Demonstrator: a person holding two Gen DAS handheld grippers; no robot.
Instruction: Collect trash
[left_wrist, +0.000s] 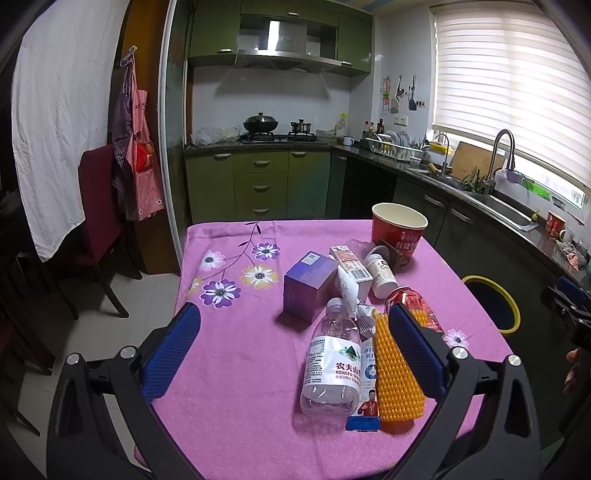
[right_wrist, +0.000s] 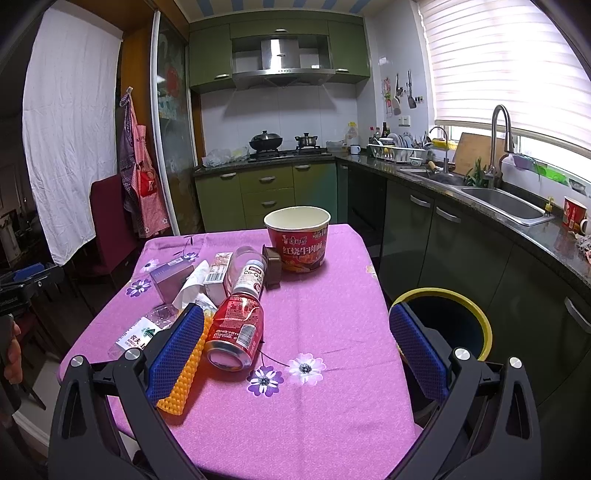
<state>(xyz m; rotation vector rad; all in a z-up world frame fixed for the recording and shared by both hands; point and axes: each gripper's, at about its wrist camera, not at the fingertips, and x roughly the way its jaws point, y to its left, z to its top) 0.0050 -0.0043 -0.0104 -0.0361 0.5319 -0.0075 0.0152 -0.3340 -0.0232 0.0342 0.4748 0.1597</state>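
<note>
Trash lies on a pink floral tablecloth (left_wrist: 240, 369). A clear water bottle (left_wrist: 332, 362) lies between the fingers of my open left gripper (left_wrist: 293, 350), nearer the right finger, beside an orange studded piece (left_wrist: 395, 376) and a snack wrapper (left_wrist: 365, 391). Farther back are a purple box (left_wrist: 310, 286), a carton (left_wrist: 351, 266), a white pill bottle (left_wrist: 380, 271) and a red noodle cup (left_wrist: 399, 229). My right gripper (right_wrist: 297, 350) is open above the cloth. A red can (right_wrist: 236, 332) lies on its side just inside the left finger. Neither gripper holds anything.
A dark bin with a yellow rim (right_wrist: 443, 321) stands on the floor by the table's right edge, behind my right finger. Green cabinets and a sink counter (right_wrist: 498, 206) run along the right. A dark red chair (left_wrist: 99, 206) stands to the table's left.
</note>
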